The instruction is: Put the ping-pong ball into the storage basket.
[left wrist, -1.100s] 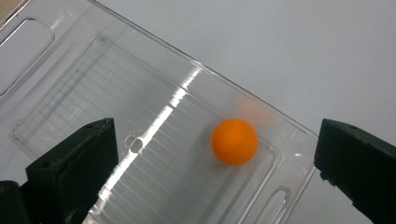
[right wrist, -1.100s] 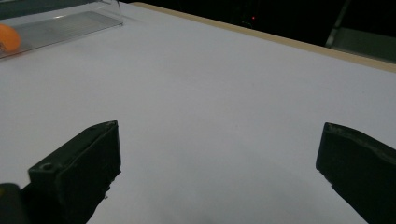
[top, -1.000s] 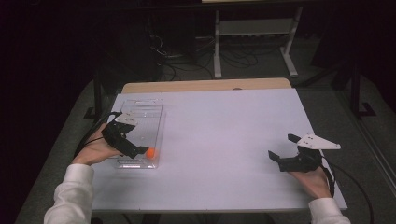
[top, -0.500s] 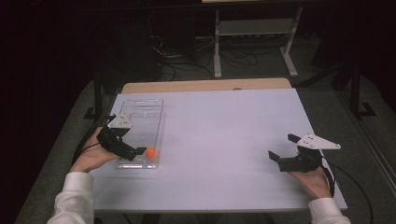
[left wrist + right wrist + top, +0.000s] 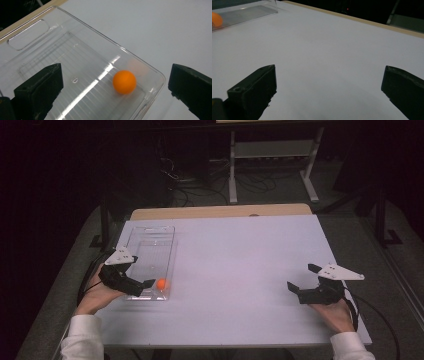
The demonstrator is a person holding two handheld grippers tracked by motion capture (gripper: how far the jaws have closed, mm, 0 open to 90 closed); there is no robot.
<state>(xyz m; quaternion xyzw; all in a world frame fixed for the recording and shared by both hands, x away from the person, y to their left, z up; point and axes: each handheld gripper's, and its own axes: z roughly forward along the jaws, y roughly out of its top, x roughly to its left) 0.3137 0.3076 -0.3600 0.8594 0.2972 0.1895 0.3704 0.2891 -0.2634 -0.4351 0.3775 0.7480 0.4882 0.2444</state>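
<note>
An orange ball (image 5: 161, 283) (image 5: 124, 81) lies in the near right corner of a clear plastic tray (image 5: 150, 240) (image 5: 30, 37) on the left of the white table. My left gripper (image 5: 141, 288) (image 5: 115, 92) is open at the tray's near end, its jaws apart either side of the ball and not touching it. My right gripper (image 5: 301, 282) (image 5: 328, 95) is open over bare table at the right, nothing between its jaws. In the right gripper view the ball (image 5: 215, 20) shows at the far left edge.
The white table top (image 5: 240, 265) has a wooden strip along its far edge (image 5: 220, 211). Beyond it stand a metal rack (image 5: 270, 150) and cables on a dark floor. Cables trail from both grippers off the table sides.
My left gripper has drawn back toward the near left, away from the ball, which stays in the tray. The right gripper has not moved.
</note>
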